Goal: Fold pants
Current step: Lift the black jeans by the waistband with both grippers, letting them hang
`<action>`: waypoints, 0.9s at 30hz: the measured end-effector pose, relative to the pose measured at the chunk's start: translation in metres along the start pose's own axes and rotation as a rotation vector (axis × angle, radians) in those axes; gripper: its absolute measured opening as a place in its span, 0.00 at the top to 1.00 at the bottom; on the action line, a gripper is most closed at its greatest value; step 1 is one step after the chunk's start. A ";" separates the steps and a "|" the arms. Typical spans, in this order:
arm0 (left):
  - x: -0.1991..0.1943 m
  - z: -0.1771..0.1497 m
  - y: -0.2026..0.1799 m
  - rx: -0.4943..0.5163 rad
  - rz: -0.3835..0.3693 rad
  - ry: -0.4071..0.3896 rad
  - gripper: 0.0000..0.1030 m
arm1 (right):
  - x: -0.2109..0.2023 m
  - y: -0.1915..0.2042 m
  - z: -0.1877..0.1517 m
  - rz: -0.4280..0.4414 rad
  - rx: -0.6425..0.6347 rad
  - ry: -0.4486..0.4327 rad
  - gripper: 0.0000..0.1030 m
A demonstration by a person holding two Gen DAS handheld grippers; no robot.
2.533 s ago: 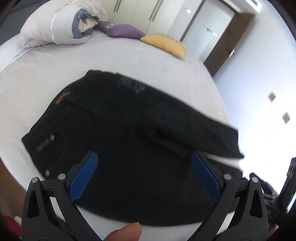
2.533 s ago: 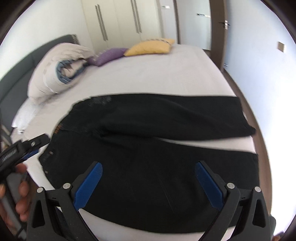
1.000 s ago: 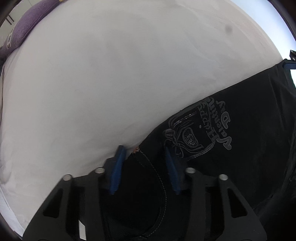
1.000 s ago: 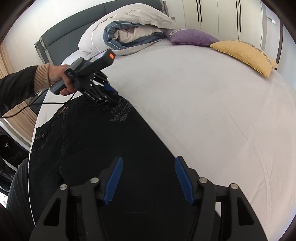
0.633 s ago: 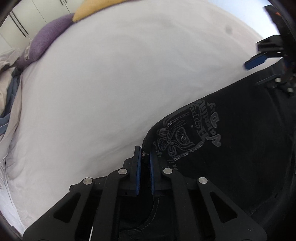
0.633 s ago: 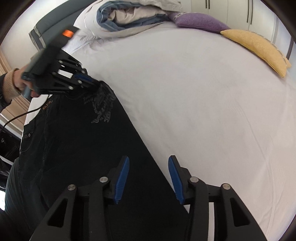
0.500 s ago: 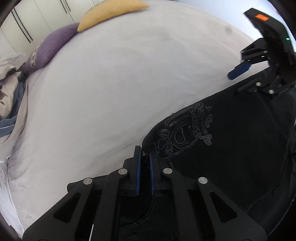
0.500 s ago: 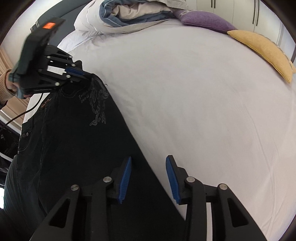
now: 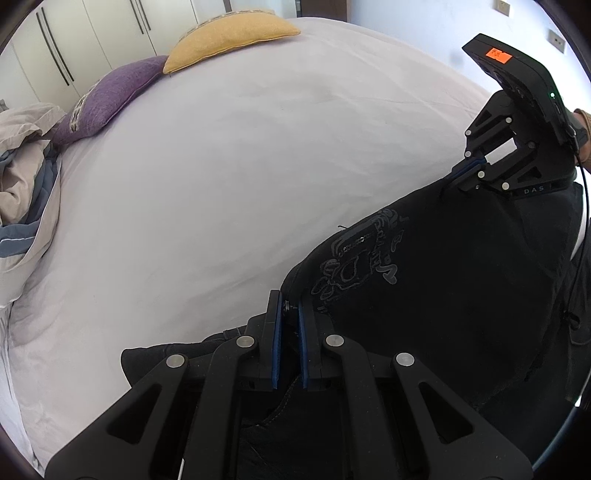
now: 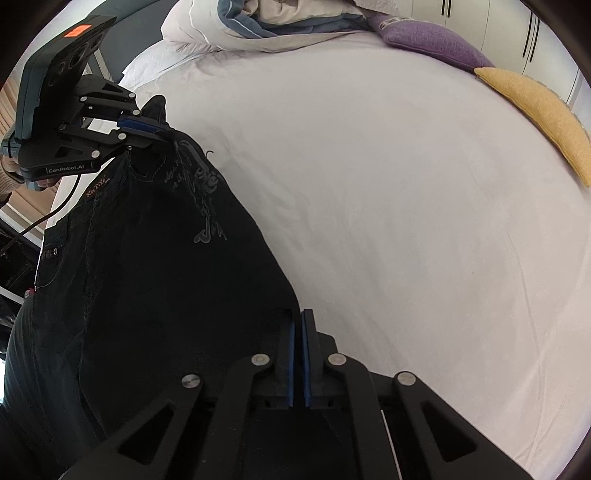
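Black jeans with a grey printed back pocket lie along the near side of a white bed. My left gripper is shut on the far waistband corner of the jeans and holds it raised. My right gripper is shut on the far edge of the jeans leg. The right gripper also shows in the left wrist view, pinching the fabric edge. The left gripper also shows in the right wrist view, with the waistband lifted off the sheet.
A yellow cushion and a purple cushion lie at the bed's far side. A rolled duvet is at the headboard end. White wardrobe doors stand behind. The sheet beyond the jeans is bare.
My right gripper has shut on the jeans leg edge. My left gripper stays shut on the waistband corner and both have lifted the far edge of the jeans off the bed.
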State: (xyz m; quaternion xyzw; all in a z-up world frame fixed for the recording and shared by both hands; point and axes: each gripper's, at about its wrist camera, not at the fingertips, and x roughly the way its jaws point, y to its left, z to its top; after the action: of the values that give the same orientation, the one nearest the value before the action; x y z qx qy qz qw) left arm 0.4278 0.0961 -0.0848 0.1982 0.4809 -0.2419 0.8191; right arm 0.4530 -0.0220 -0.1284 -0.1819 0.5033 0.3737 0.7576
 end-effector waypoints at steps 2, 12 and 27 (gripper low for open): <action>-0.003 -0.001 -0.005 -0.003 0.000 -0.004 0.94 | -0.003 0.003 0.001 -0.019 0.001 -0.010 0.96; -0.034 -0.012 -0.014 -0.005 -0.017 -0.032 0.94 | -0.023 0.040 -0.005 -0.060 0.031 -0.094 0.97; -0.095 -0.079 -0.047 0.046 0.032 -0.036 0.94 | -0.047 0.150 -0.018 -0.105 -0.228 -0.054 0.97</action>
State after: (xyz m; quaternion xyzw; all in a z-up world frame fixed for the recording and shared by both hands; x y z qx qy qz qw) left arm 0.3058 0.1221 -0.0416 0.2204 0.4573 -0.2434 0.8264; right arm 0.3193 0.0471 -0.0790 -0.2827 0.4267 0.3931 0.7638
